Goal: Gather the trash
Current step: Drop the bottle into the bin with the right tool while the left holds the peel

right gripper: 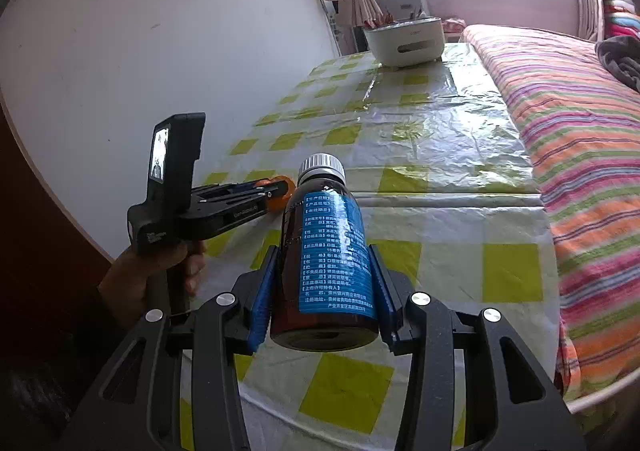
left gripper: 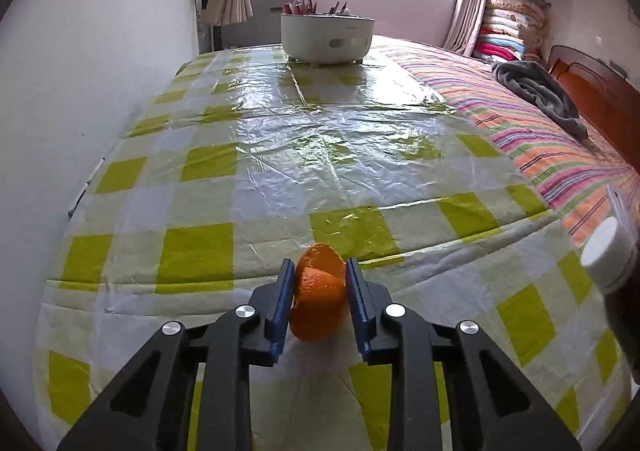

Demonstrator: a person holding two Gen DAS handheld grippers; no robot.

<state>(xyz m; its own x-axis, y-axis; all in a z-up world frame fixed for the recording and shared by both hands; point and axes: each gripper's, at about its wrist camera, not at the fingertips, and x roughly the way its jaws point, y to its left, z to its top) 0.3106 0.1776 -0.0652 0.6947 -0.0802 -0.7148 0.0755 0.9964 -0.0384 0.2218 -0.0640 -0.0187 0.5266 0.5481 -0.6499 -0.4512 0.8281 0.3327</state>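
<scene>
A piece of orange peel (left gripper: 318, 303) sits between the blue pads of my left gripper (left gripper: 320, 263), which is shut on it just above the near edge of the checked tablecloth (left gripper: 280, 155). In the right wrist view my right gripper (right gripper: 323, 251) is shut on a brown bottle (right gripper: 332, 271) with a blue label and a grey cap, held neck forward over the table. The same view shows the left gripper (right gripper: 276, 187) with the peel (right gripper: 282, 198) at the left, in a person's hand (right gripper: 160, 271). The bottle's cap (left gripper: 604, 251) shows at the right edge of the left wrist view.
A white round bin (left gripper: 327, 36) with several scraps in it stands at the table's far end. A bed with a striped cover (left gripper: 520, 123) runs along the right side, with a grey cloth (left gripper: 540, 91) on it. A white wall (left gripper: 100, 71) borders the table's left.
</scene>
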